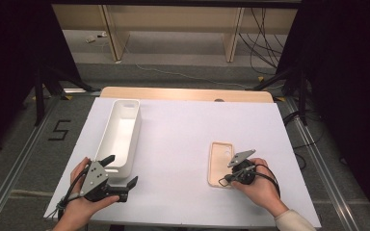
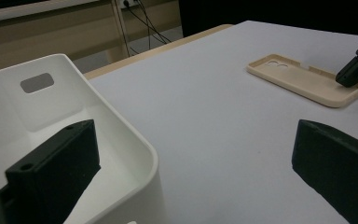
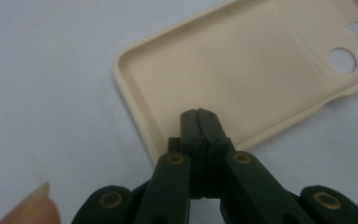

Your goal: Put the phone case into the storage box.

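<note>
Two claws working over a worktop with a bin and a phone case.

The white worktop [image 1: 183, 144] is carrying a long white bin [image 1: 120, 137] at its left side and a beige case [image 1: 220, 163] lying hollow side up right of centre. The left claw [image 1: 120, 175] is hovering at the bin's near end, jaws standing wide apart, one inside the bin and one outside. The right claw [image 3: 200, 122] is pressing together on the case's near wall, pinching it.

White bin [image 1: 122, 134] on table [image 1: 188, 134]
</note>
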